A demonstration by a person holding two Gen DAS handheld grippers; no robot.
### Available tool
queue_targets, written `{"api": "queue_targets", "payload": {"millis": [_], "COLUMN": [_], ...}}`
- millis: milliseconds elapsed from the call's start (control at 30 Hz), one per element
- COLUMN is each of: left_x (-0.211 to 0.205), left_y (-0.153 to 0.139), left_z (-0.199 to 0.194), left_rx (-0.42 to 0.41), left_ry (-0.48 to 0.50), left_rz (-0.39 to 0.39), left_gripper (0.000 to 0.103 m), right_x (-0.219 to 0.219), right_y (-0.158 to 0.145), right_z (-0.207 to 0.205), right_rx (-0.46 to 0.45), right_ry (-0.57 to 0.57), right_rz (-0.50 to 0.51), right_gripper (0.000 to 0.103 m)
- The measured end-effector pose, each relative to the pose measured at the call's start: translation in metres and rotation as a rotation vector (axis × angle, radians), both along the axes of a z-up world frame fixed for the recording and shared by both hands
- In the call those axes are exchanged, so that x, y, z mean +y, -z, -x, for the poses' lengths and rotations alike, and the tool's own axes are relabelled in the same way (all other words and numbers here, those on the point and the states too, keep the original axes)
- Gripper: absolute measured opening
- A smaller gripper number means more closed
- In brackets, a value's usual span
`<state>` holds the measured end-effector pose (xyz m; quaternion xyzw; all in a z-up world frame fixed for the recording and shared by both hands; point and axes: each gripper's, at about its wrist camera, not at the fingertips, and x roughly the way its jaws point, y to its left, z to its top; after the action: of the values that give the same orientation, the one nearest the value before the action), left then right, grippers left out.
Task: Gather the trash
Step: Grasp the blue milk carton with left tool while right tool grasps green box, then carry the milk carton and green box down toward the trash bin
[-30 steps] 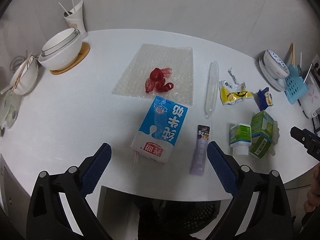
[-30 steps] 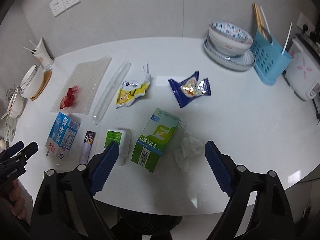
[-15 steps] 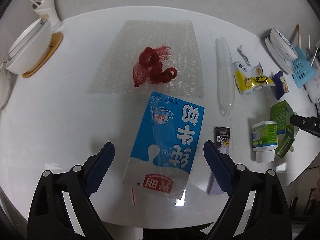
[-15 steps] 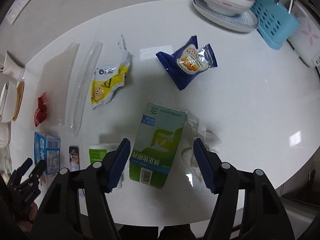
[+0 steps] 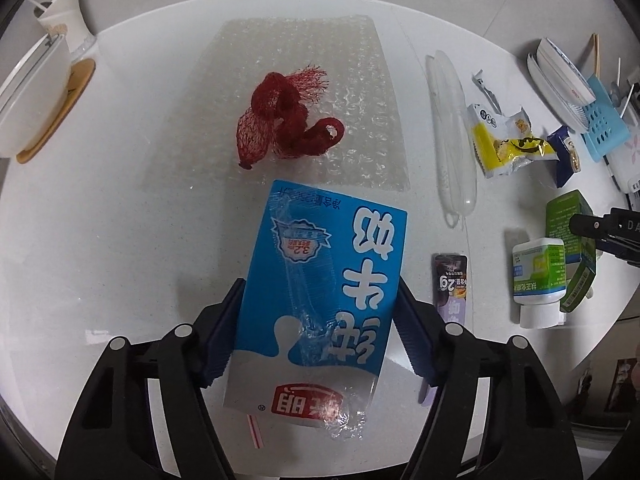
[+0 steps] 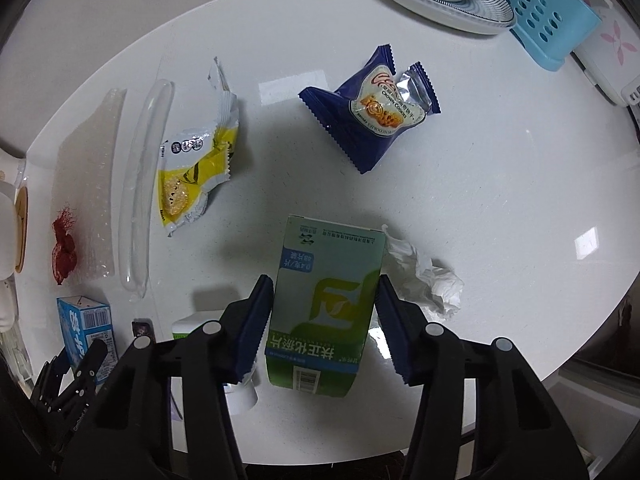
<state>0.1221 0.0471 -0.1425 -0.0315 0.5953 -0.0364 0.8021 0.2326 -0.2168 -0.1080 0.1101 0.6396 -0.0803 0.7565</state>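
A blue milk carton [image 5: 320, 280] lies flat on the white table, and my left gripper [image 5: 320, 312] is shut on it, its blue pads against the carton's two sides. A green box [image 6: 324, 312] lies near the table's front edge, and my right gripper [image 6: 324, 312] is shut on it, the pads touching both sides. The milk carton also shows at the lower left of the right wrist view [image 6: 86, 328]. The green box also shows at the right of the left wrist view [image 5: 568, 224].
Other trash lies around: red mesh net [image 5: 288, 120] on bubble wrap [image 5: 292, 60], a clear plastic sleeve [image 5: 452, 136], a yellow wrapper [image 6: 196, 168], a blue cookie wrapper [image 6: 376, 108], a crumpled tissue [image 6: 424, 276], a white bottle [image 5: 538, 276], a purple sachet [image 5: 450, 284]. Bowls and a blue rack [image 6: 548, 20] stand at the edges.
Both grippers have dropped toward the table and closed: the left onto the blue milk carton, the right onto the green box. Both were wide open a second ago.
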Motion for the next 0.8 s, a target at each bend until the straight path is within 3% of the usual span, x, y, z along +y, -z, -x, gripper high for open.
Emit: {"api": "queue_targets", "payload": {"millis": [333,567,800], "left_x": [0.0,-0.001,-0.004], "left_y": [-0.006,-0.028,-0.053], "left_z": [0.003,0.016,0.038], "left_rx": [-0.02,-0.067,-0.1], "left_ry": [-0.004,-0.015,-0.065], "left_rz": [-0.013,-0.025,-0.028], "left_gripper": [0.065,0.064,0.064], "right_x": [-0.002,0.001,-0.001], "right_y": [0.001,-0.023,-0.055], "right_z": [0.004,0.023,0.042], "right_rx": [-0.015,-0.081,-0.18], "right_ry": [0.024,0.005,-0.096], "right_rz": [-0.015,-0.004,0.002], "right_gripper": [0.048,0.048,0.048]}}
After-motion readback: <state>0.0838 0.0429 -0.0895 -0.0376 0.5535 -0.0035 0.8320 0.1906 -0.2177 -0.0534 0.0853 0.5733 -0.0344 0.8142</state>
